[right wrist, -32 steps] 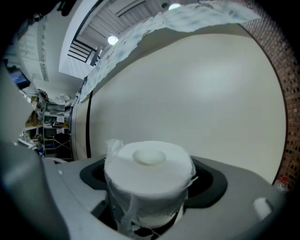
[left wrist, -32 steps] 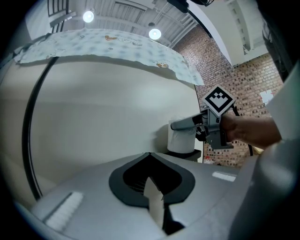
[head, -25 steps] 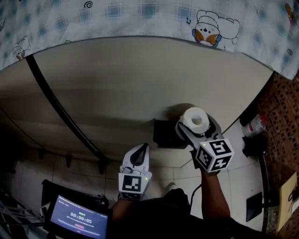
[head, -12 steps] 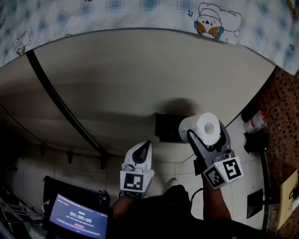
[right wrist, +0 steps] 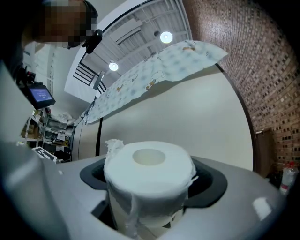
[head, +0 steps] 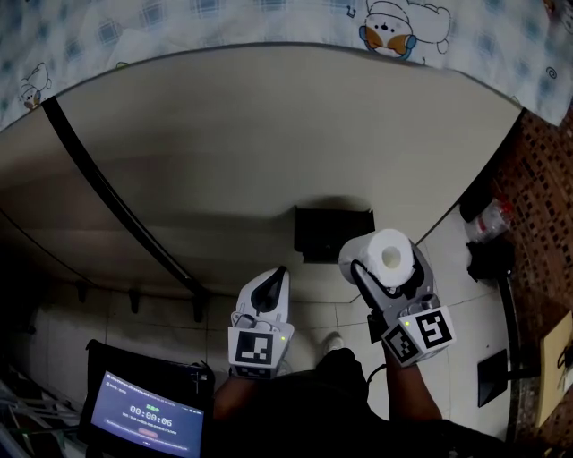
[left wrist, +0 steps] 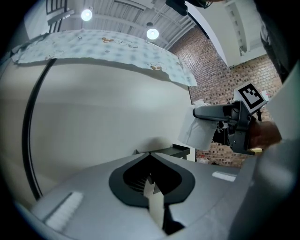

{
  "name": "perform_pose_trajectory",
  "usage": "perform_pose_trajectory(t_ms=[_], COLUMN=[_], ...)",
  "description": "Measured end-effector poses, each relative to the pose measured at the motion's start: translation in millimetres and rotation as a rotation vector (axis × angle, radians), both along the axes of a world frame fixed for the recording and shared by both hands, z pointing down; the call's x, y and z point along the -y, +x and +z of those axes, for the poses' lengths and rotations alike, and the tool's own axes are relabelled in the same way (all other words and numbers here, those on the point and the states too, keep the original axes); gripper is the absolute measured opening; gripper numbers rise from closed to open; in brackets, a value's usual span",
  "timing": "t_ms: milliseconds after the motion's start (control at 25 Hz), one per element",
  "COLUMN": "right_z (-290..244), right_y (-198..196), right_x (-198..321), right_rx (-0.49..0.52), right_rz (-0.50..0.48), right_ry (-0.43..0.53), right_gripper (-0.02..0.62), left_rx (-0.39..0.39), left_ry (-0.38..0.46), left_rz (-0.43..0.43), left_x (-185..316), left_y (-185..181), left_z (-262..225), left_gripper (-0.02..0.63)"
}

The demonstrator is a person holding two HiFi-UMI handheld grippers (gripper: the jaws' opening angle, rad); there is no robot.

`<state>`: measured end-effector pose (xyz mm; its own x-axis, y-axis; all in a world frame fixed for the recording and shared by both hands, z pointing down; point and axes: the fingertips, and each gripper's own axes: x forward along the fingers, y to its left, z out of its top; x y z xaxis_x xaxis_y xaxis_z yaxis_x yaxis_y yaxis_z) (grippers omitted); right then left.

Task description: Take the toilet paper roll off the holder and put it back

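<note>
I see soft, ragged white paper on the toilet paper roll (head: 387, 257), a matt black holder (head: 332, 232), a smooth beige panel (head: 269, 152) and a rough brick wall (head: 543, 192).

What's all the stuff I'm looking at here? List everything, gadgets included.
toilet paper roll: one, white, off its holder, just right of it
holder: one, black, fixed on the wall, roll not on it
wall: one, beige, straight ahead
strip: one, black, slanting down the wall's left side
cloth: one, blue-checked with cartoon figures, along the wall's top
brick wall: one, brown, far right
bottle: one, clear, low by the brick wall
screen: one, dark with a timer, lower left
left gripper: one, grey, fingers shut, holding nothing
right gripper: one, grey, fingers clamped on the roll
</note>
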<state>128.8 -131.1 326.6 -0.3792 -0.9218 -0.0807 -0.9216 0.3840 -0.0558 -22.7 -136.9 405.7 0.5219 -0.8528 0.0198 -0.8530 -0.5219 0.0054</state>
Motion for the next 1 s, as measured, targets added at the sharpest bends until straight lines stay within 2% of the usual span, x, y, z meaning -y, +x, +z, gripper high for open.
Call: perform_pose_trajectory(t_ms=[240,360,560,680,720,800,840,1000], right_z=[2.9,2.1,1.9,-2.6,-3.8,-5.1,-5.6,-6.7], right_y=[-0.6,1.6,11.8,19.2,21.5,24.7,25.8,31.8], right_x=[-3.4,-4.7,-6.2,-8.3,-8.7,-9.1,-9.0,-5.0], right_rx=[-0.013,-0.013,-0.002,0.006,0.008,0.011,0.013,0.016], right_rz=[0.007,0.010,0.028,0.039,0.041,0.042,0.043,0.039], right_ry=[0.000,0.004,-0.003,0.004,0.006,0.009,0.009,0.012], right_gripper=[0.449,0.449,0.449,0.449,0.449,0.449,0.449,0.449], left_rx=[0.003,0.013,0.118,0.140,0.150,0.193,0.213,0.242], left_ry=[0.033,0.008,-0.056,-0.097,-0.102,-0.118,-0.129,-0.165], left_rz=[-0.003,-0.015,-0.025,-0.010,-0.003,0.006,0.005,0.016], left_x=[-4.0,0.7,18.3,23.2,24.4,26.3,27.4,34.1], left_y=[-0.3,-0.5,6.1,12.4,15.6,21.8,24.2,35.0], left_z=[-7.0,2.8,50.5,72.5,77.4,87.4,92.0,105.9], left_gripper=[0.018,0.018,0.018,0.018,0.024,0.088,0.100,0.107])
